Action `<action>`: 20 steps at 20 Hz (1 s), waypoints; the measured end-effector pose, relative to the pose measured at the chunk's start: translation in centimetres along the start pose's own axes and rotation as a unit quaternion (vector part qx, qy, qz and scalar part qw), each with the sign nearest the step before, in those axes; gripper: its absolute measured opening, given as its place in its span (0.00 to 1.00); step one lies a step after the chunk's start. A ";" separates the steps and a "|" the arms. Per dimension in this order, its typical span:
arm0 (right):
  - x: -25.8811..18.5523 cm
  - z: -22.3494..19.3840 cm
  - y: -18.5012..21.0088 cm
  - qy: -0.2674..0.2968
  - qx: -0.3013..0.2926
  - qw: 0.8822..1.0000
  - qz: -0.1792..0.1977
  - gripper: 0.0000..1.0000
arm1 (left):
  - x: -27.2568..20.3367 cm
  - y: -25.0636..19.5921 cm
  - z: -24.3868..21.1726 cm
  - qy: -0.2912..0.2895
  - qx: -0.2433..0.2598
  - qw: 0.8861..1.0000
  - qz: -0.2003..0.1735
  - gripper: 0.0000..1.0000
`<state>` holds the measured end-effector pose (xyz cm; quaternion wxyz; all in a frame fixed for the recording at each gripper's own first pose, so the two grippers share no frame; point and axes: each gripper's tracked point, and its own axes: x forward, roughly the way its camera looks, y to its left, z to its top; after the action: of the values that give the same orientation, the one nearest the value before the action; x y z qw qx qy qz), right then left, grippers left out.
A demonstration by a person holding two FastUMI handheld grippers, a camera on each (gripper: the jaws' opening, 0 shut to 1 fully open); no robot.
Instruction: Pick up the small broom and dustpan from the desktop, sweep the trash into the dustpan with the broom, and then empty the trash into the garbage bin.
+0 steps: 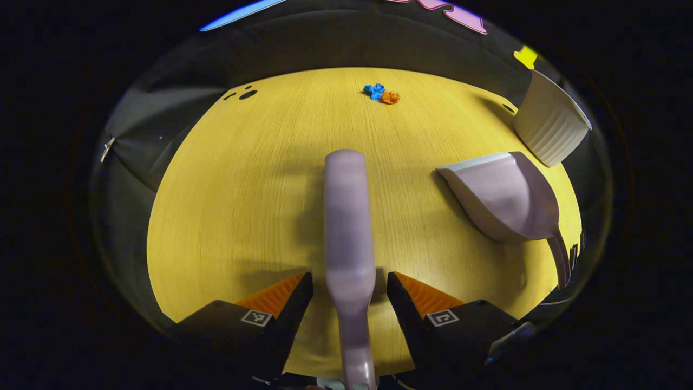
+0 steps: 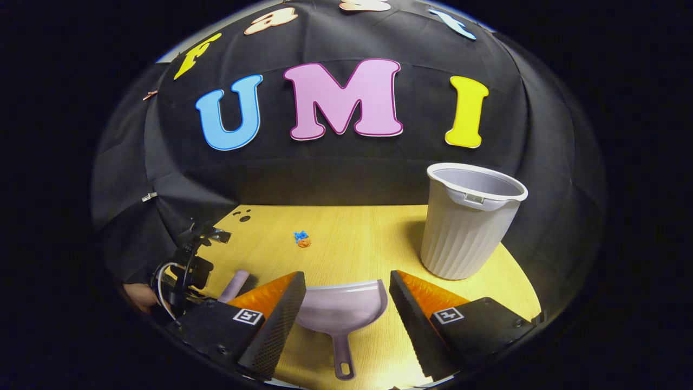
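A lilac broom point(image 1: 346, 216) lies on the yellow wooden desktop point(image 1: 238, 195), pointing away from me. My left gripper point(image 1: 350, 277) is open, one finger on each side of the broom's handle with a gap to both. The lilac dustpan point(image 1: 503, 200) rests to its right. In the right gripper view the dustpan point(image 2: 344, 309) sits low between the fingers of my open right gripper point(image 2: 346, 275), handle point(image 2: 342, 357) toward me. Blue and orange paper scraps point(image 1: 381, 93) lie together far across the table, and the scraps point(image 2: 302, 239) are also small in the right gripper view. A ribbed white bin point(image 2: 468, 222) stands at the right.
The bin point(image 1: 549, 124) stands near the desktop's right edge, just beyond the dustpan. The other gripper point(image 2: 187, 271), held by a hand point(image 2: 135, 295), is at the far left with the broom's tip point(image 2: 234, 286) beside it. Small dark holes point(image 1: 248, 94) mark the far left corner.
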<state>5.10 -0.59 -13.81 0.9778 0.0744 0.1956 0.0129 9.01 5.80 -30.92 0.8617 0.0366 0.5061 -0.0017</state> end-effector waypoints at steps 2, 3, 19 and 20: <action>0.3 -0.2 -0.2 0.008 0.003 1.000 0.000 0.97 | -0.3 0.0 -0.1 -0.003 0.000 1.000 0.001 0.70; 0.3 -0.3 -0.2 0.011 0.003 1.000 0.000 0.97 | 0.3 0.2 -0.2 -0.003 0.000 1.000 0.001 0.61; 1.6 -7.0 1.7 0.149 0.017 0.988 0.039 0.99 | -3.7 1.3 -0.5 -0.098 -0.063 0.993 -0.025 0.25; 1.8 -7.5 1.9 0.157 0.027 0.986 0.041 0.99 | -4.6 1.5 -0.8 -0.107 -0.069 0.992 -0.025 0.25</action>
<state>3.93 2.44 -21.06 0.9314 0.1053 0.3433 0.0591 6.13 7.18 -27.15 0.9108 -0.0361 0.4111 0.0083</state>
